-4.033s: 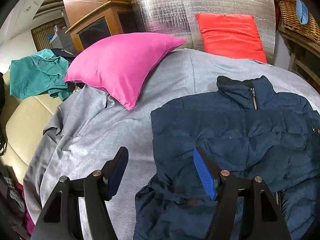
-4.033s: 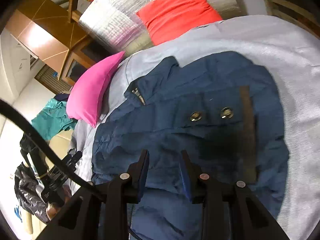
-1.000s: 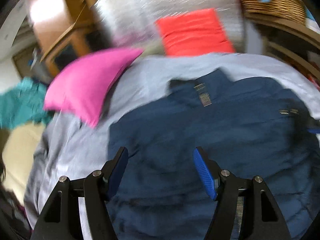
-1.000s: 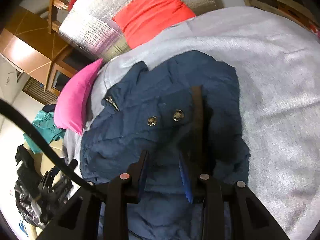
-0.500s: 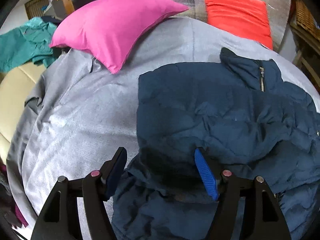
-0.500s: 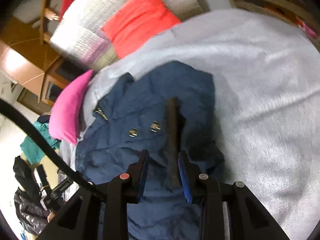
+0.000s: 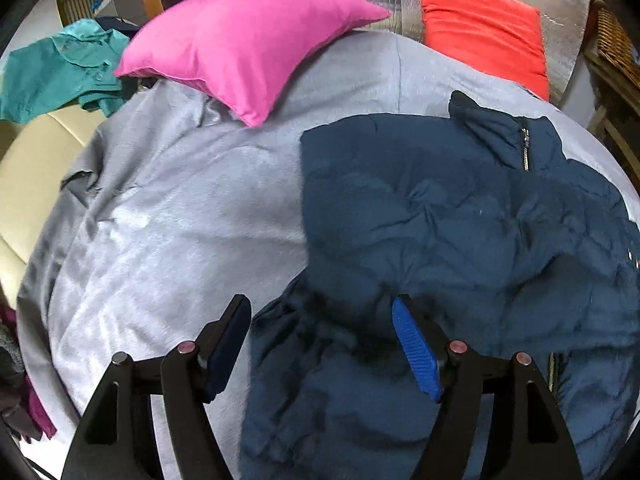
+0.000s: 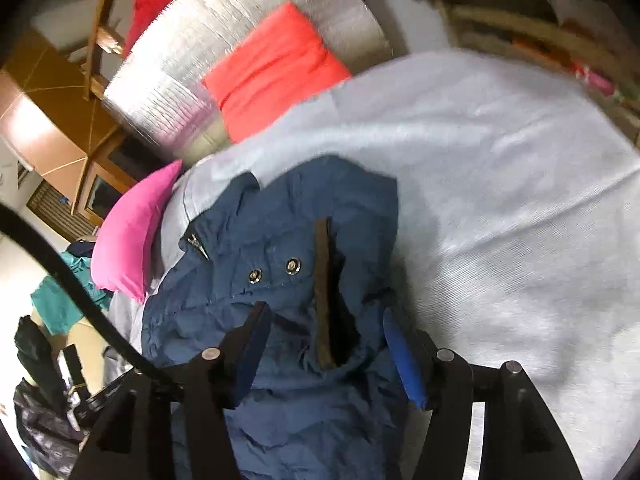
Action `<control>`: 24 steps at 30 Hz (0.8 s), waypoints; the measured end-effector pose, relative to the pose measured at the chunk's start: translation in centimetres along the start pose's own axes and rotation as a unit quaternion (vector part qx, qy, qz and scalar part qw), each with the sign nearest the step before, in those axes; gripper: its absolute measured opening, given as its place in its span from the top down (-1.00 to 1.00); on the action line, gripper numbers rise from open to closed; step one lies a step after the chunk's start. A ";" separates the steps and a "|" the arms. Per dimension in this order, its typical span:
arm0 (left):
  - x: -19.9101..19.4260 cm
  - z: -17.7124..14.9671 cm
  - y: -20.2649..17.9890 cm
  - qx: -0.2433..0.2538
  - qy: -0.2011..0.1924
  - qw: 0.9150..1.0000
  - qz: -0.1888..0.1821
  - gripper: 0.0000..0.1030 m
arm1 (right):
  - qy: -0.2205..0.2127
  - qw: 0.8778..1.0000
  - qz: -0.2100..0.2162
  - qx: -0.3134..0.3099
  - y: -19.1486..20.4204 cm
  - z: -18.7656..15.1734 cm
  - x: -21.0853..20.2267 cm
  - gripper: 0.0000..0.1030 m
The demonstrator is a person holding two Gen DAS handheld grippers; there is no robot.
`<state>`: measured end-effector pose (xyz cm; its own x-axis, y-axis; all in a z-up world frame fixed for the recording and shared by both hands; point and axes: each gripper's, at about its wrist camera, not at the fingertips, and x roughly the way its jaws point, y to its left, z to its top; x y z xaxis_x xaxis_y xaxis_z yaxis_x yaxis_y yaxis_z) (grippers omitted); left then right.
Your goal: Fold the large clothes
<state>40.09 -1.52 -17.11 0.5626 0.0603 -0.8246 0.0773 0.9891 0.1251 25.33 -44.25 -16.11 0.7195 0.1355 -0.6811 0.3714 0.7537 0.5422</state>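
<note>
- Navy quilted puffer jacket lies mid-bed on the grey bedspread, sleeve folded in.
- Left tongs: wide, opening, empty, over the hem.
- Right tongs: opening, cuff between the jaws, not pinched.
- Risk: the slick padding may spring the fold back open.
- Room: clear bedspread on both sides; pink square pillow sits near the collar at the head end.

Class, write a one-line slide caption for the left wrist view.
Left gripper, jaws opening, hangs over a rumpled navy jacket on a grey bedcover, a pink pillow behind.
</note>
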 end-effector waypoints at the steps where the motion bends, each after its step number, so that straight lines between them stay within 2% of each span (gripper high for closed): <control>1: -0.6 -0.7 0.4 0.003 -0.009 1.000 0.005 -0.44 | -0.014 1.000 0.001 -0.011 0.3 -0.4 -1.2 -0.22; 3: -1.7 -1.6 0.9 0.010 -0.024 1.000 0.012 -0.44 | -0.038 0.999 0.013 -0.029 0.9 -1.3 -3.2 -0.28; 5: -3.1 -3.5 1.8 0.021 -0.042 0.999 0.014 -0.44 | -0.063 0.996 0.029 -0.048 1.5 -2.7 -5.3 -0.46; 8: -5.0 -6.2 3.6 0.029 -0.062 0.998 0.001 -0.45 | -0.091 0.993 0.043 -0.067 2.1 -6.1 -8.1 -0.62; 11: -6.7 -9.1 5.4 0.025 -0.072 0.997 -0.015 -0.46 | -0.095 0.991 0.049 -0.082 2.3 -9.5 -10.2 -0.62; 18: -9.3 -16.0 8.4 0.021 -0.055 0.997 -0.048 -0.46 | -0.069 0.991 0.083 -0.074 0.7 -16.6 -14.2 -0.63; 22: -9.8 -19.7 9.4 0.018 -0.034 0.997 -0.064 -0.46 | -0.037 0.993 0.078 -0.079 -0.1 -19.5 -15.4 -0.63; 24: -9.8 -21.1 9.6 0.019 -0.023 0.998 -0.060 -0.46 | -0.018 0.994 0.077 -0.074 -0.8 -20.7 -15.6 -0.63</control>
<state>17.97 10.18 -19.45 0.5849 -0.0647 -0.8085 0.1761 0.9832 0.0487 1.65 -33.65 -16.11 0.7830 0.2354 -0.5757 0.1662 0.8128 0.5584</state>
